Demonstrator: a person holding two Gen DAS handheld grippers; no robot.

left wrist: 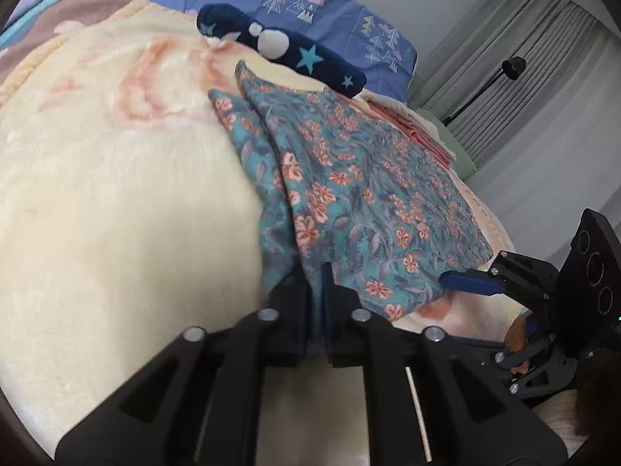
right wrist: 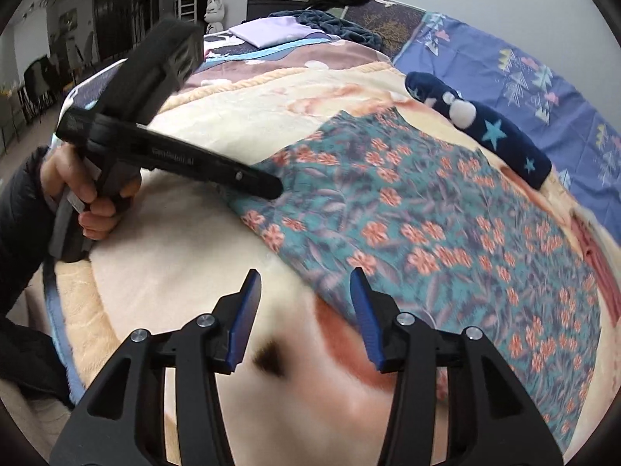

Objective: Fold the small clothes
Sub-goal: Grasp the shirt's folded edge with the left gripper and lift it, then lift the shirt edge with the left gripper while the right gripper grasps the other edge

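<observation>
A teal cloth with orange flowers (left wrist: 349, 194) lies spread on the cream blanket (left wrist: 116, 213), with one side doubled over into a long fold. My left gripper (left wrist: 316, 295) is shut on the near end of that fold. In the right wrist view a hand holds the left gripper (right wrist: 268, 188) at the floral cloth's (right wrist: 427, 213) left edge. My right gripper (right wrist: 306, 306) stands open just above the blanket (right wrist: 194, 252), with nothing between its blue pads. Its right fingertip is at the cloth's near edge. One of its blue fingers (left wrist: 471, 283) shows by the cloth's near right corner.
A navy roll with pale stars and a white pompom (left wrist: 287, 52) lies beyond the cloth. Behind it is a blue tree-print pillow (left wrist: 310, 0). Pink folded cloth (left wrist: 419, 132) sits at the bed's right edge, near a black lamp (left wrist: 512, 68) and curtains. A lilac folded piece (right wrist: 271, 31) lies far back.
</observation>
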